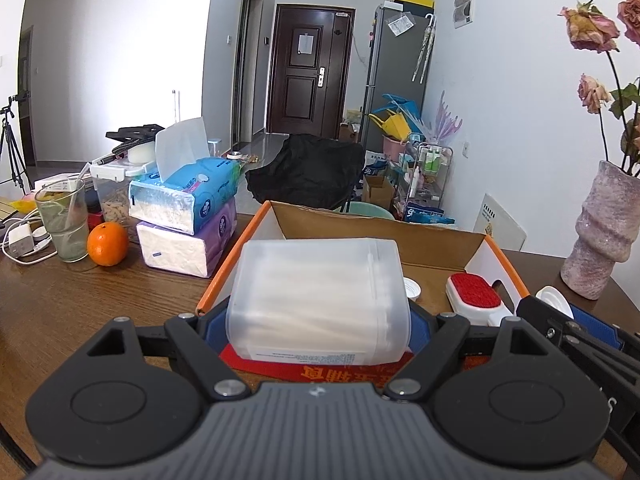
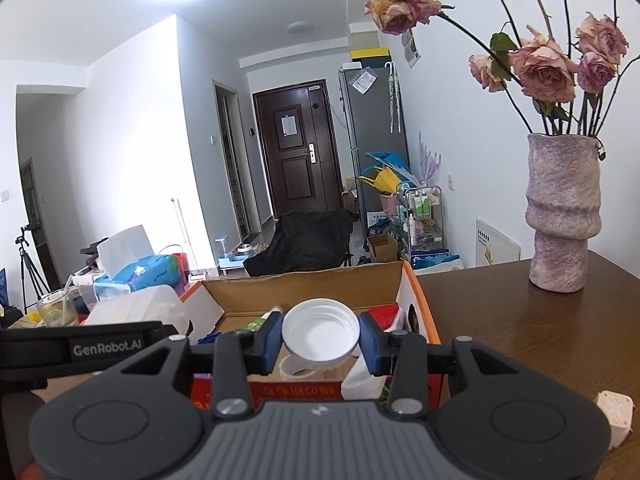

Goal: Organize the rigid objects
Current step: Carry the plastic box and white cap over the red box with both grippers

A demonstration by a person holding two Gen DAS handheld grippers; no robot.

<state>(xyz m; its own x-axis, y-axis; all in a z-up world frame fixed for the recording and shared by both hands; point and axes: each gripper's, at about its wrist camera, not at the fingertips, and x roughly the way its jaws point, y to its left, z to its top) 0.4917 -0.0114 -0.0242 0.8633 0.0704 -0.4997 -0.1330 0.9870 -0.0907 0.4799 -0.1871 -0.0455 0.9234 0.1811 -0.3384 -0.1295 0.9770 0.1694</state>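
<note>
Left wrist view first: my left gripper (image 1: 318, 320) stands wide, its blue pads pressed against the two sides of a translucent plastic container (image 1: 318, 296) lying on its side, white contents showing through the wall. I hold it just above the near edge of the orange-trimmed cardboard box (image 1: 496, 258), angled a little downward toward the box's inside. Inside that box I can already see a red-and-white lint brush (image 1: 474, 300) toward the right and a small white cap (image 1: 412, 289) on the cardboard floor, so some sorting looks done.

On the right wrist view, my right gripper (image 2: 320, 344) is closed to a narrow gap around a white screw lid (image 2: 321, 334), open side facing the camera, pinched at its rim by both pads. It too hovers over the near part of the box, tilted slightly down. Below it sit a roll of tape (image 2: 294, 368) and something crumpled and white I cannot identify.

By my judgement, both held items are about to go in; neither is released yet. Left on the desk (image 1: 80, 312) are things that may or may not belong: an orange (image 1: 107, 244), a drinking glass (image 1: 64, 224), stacked tissue packs (image 1: 188, 216) at far left, the rose vase (image 2: 564, 216) at far right, and a small pale cube (image 2: 616, 412) near right.
</note>
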